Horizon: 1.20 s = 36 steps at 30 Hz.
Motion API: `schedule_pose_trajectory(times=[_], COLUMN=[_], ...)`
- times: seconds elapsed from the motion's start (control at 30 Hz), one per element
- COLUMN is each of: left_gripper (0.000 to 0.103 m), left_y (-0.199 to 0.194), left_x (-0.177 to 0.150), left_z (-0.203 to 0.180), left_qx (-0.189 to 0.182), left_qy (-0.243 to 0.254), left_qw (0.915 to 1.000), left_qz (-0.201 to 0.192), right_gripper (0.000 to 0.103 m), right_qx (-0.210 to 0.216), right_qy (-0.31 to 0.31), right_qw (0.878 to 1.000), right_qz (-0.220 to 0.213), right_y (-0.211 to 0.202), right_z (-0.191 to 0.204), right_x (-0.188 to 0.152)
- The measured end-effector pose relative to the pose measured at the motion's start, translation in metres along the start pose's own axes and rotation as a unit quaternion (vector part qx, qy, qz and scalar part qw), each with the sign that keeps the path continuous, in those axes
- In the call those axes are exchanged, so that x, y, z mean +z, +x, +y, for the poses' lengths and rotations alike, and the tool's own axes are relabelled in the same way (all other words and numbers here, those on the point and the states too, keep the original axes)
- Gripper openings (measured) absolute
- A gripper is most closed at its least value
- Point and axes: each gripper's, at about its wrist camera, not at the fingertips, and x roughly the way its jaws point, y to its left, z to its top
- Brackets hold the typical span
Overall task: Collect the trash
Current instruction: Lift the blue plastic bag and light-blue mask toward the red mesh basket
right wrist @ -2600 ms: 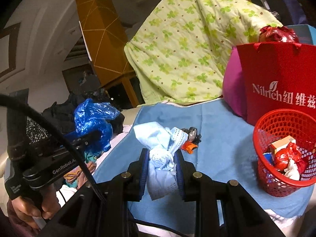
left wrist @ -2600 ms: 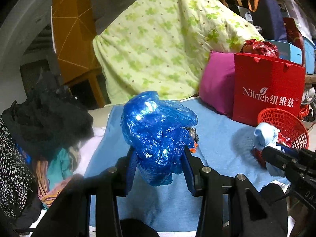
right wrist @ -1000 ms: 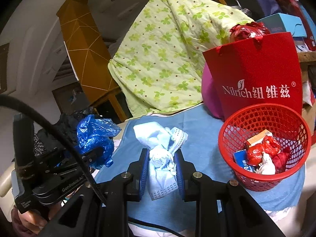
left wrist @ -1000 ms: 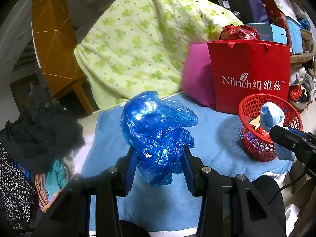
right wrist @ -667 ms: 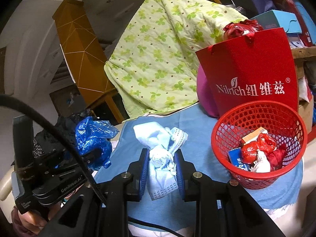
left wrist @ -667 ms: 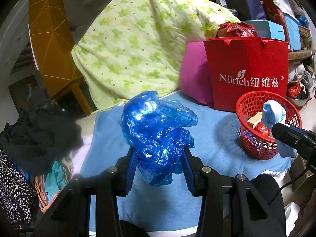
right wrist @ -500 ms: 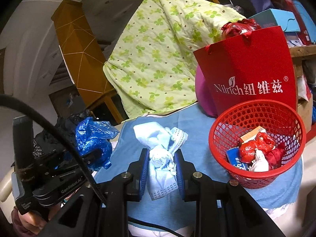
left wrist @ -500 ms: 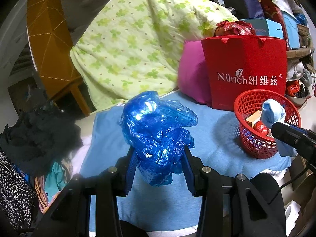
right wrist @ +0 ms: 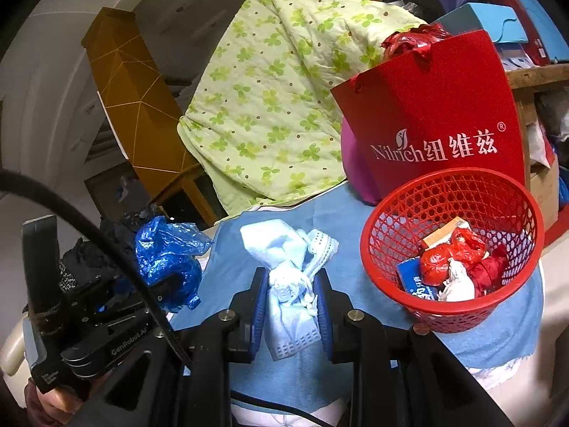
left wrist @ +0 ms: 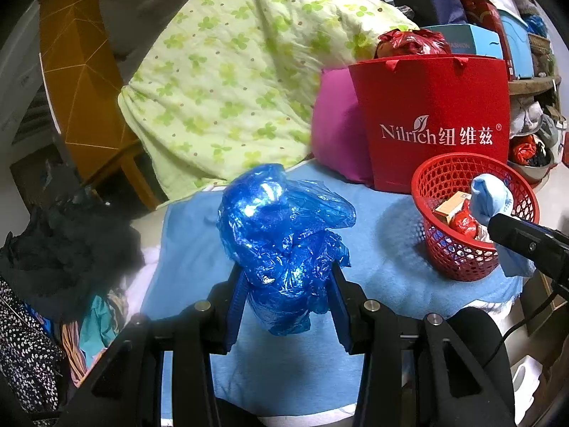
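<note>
— Nearer now than a moment ago, the red mesh basket (right wrist: pixel 451 249) fills more of the right wrist view; what does each camera catch?

— From the right wrist: the right gripper (right wrist: pixel 291 306) is clamped tight on a wad of pale blue disposable cloth (right wrist: pixel 288 284), held above the blue sheet (right wrist: pixel 341 235) just left of the basket. Inside the basket lie crumpled red plastic (right wrist: pixel 451 252), a white scrap (right wrist: pixel 457 284), a blue packet (right wrist: pixel 414 279) and an orange-edged carton (right wrist: pixel 442 233). Low at the left edge, a hand (right wrist: pixel 49 404) grips the left gripper's handle.

— And the left wrist?

— There the left gripper (left wrist: pixel 286 306) is closed part-way on a crumpled blue plastic bag (left wrist: pixel 284 238), its pads pressing the bag's lower sides, over the middle of the sheet and well apart from the basket. That bag blocks much of the sheet behind it. At the right edge the other gripper's black finger comes in with the pale cloth in front of the basket's rim, hiding part of its contents.

— What surrounds them?

— A red paper bag (left wrist: pixel 434 121) printed "Nilrich" stands just behind the basket, a magenta cushion (left wrist: pixel 334 131) beside it, a green floral quilt (left wrist: pixel 231 82) heaped behind. Only the left wrist view shows the pile of dark and patterned clothes (left wrist: pixel 53 267) at the sheet's left side in full.
</note>
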Motion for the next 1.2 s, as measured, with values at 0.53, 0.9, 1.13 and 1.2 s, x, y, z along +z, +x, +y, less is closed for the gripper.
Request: schedule_pose_trajectory(times=[0.53,0.9,1.13,1.2], left_gripper=[0.045,0.045,0.045,0.045], left_y=[0.002,0.007,0.008,0.008], left_x=[0.002,0.003,0.004,0.004], left_z=[-0.014,-0.019,-0.021,-0.02], left_qx=[-0.006,-0.01,-0.014,-0.014], left_qy=[0.011,0.018,0.021,0.023], left_qw=[0.9999,0.9998,0.9996,0.9996], left_qz=[0.004,0.008,0.01,0.01], right_gripper=[0.028,0.028,0.028,0.028], right_qx=[-0.004,-0.007,-0.009,-0.008], right_qy=[0.013,0.02,0.03,0.031], right_qw=[1.0,1.0,1.0,0.999], right_qz=[-0.004,-0.003,0.0,0.0], right_y=[-0.003,-0.006,-0.005,-0.004], right_z=[-0.012,-0.016,-0.019,-0.02], right_x=[-0.002,-0.003,-0.003,-0.003])
